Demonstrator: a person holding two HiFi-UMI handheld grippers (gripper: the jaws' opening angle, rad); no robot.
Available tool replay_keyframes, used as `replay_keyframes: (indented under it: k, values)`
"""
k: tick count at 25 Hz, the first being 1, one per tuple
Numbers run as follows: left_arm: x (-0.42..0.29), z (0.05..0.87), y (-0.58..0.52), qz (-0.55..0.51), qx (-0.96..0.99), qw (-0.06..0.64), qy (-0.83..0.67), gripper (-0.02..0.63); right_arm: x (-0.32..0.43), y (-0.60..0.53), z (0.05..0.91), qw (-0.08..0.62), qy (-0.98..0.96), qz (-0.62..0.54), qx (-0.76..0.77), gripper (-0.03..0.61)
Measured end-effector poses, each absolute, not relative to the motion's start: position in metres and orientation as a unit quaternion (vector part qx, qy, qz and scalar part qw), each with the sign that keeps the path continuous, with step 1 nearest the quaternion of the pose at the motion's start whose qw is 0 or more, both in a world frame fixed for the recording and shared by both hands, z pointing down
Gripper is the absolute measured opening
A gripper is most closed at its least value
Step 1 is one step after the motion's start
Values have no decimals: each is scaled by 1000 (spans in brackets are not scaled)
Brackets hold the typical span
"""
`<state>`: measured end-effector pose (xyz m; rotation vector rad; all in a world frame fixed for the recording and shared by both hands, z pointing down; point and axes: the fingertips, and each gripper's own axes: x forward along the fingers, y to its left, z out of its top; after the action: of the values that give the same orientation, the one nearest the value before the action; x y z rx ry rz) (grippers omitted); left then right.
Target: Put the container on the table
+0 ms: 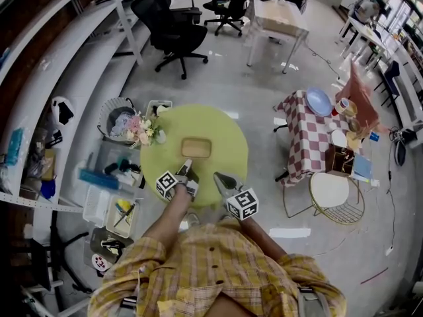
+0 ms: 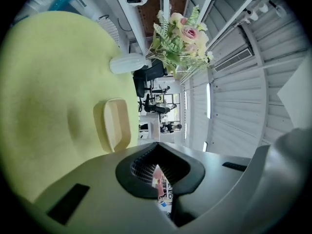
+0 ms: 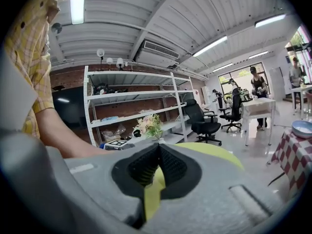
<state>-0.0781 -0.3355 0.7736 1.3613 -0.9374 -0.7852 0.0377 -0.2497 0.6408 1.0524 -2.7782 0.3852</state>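
**Container rests on the bench, just ahead of the left gripper**

Nearest, beyond the person's plaid shirt (image 1: 218, 269), both grippers hang over the near edge of the round yellow-green bench (image 1: 228, 134). The left gripper (image 1: 187, 169) has its jaws pressed together at the tips with nothing between them. The right gripper (image 1: 219, 177) is likewise closed and empty, only a sliver of bench top showing through the slit behind its tips.

Just past the left gripper's tips, apart from them, the shallow tan container (image 1: 196, 148) lies flat near the middle of the bench, open side up. Its long axis runs across the person's view, so a long wall faces the grippers. The left gripper is the nearer, almost straight in line with it; the right one sits off toward the container's right end. The placing looks done.

Farther back, at the bench's left edge, a vase of flowers (image 1: 142, 129) stands clear of the container
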Motion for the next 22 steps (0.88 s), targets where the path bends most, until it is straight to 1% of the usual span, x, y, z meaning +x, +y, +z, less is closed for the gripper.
replay_keyframes:
  k: [8,14,22]
  values:
    - [-74,745,-321,-325,637,575,-399,5,45,-243,639,69,-917,133,370,-2]
    - [-64,723,-309,-273,698,532,-394,5,45,-240,637,63,-917,136,371,-2]
    - [-55,699,-294,-235,749,485,-384,5,38,-237,636,66,-919,134,366,-2]
